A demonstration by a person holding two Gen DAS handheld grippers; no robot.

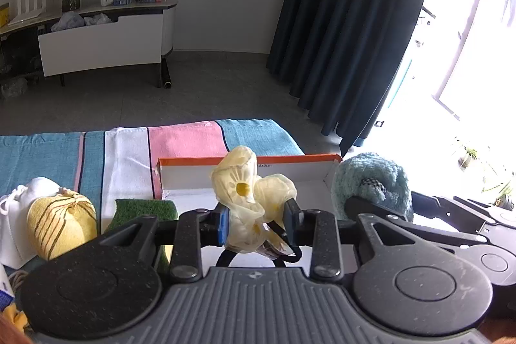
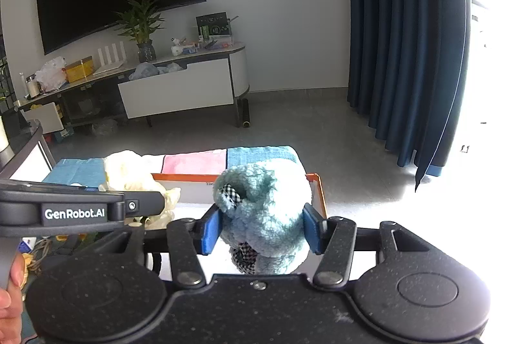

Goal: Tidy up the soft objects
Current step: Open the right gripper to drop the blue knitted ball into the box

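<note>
My left gripper [image 1: 258,223] is shut on a pale yellow flower-print fabric piece [image 1: 250,192] and holds it above the open white box with an orange rim [image 1: 193,162]. My right gripper [image 2: 262,226] is shut on a fluffy light-blue plush toy [image 2: 267,208] with checkered patches, also over the box [image 2: 317,192]. The plush also shows at the right of the left wrist view [image 1: 371,182]. The yellow fabric shows at the left of the right wrist view [image 2: 135,176].
A striped blue, pink and white cloth [image 1: 180,137] covers the table. A yellow striped soft ball [image 1: 61,223], a white mask [image 1: 19,208] and a green turf pad [image 1: 145,210] lie at the left. A TV cabinet [image 2: 180,86] and dark curtain [image 2: 403,37] stand beyond.
</note>
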